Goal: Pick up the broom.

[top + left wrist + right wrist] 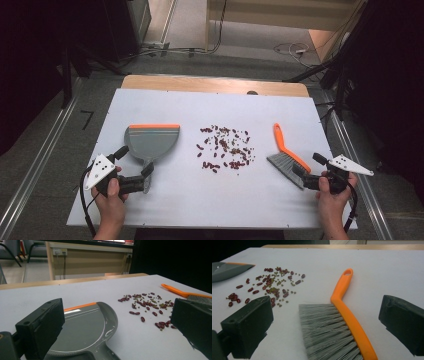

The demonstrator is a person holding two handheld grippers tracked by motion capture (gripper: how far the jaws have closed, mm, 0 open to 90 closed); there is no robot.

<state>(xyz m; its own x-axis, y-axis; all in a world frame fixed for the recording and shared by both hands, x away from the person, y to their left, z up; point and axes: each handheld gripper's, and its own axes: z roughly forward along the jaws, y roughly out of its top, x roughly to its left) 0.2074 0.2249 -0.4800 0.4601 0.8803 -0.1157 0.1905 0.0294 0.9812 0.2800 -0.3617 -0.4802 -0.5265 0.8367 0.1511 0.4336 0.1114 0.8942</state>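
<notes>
— What's on the bench?
— A grey dustpan at the left, a brush at the right, beans scattered between them.
— And the grippers?
— Left gripper: fingers wide, either side of the dustpan's handle. Right gripper: fingers wide too — around the brush's bristle end, gripping nothing.

We record the high view set above the near edge, facing forward and down over the whole table. The left gripper view sits low, close behind the dustpan, facing the far edge. The right gripper view sits low, close over the brush. All three share the scattered beans.
</notes>
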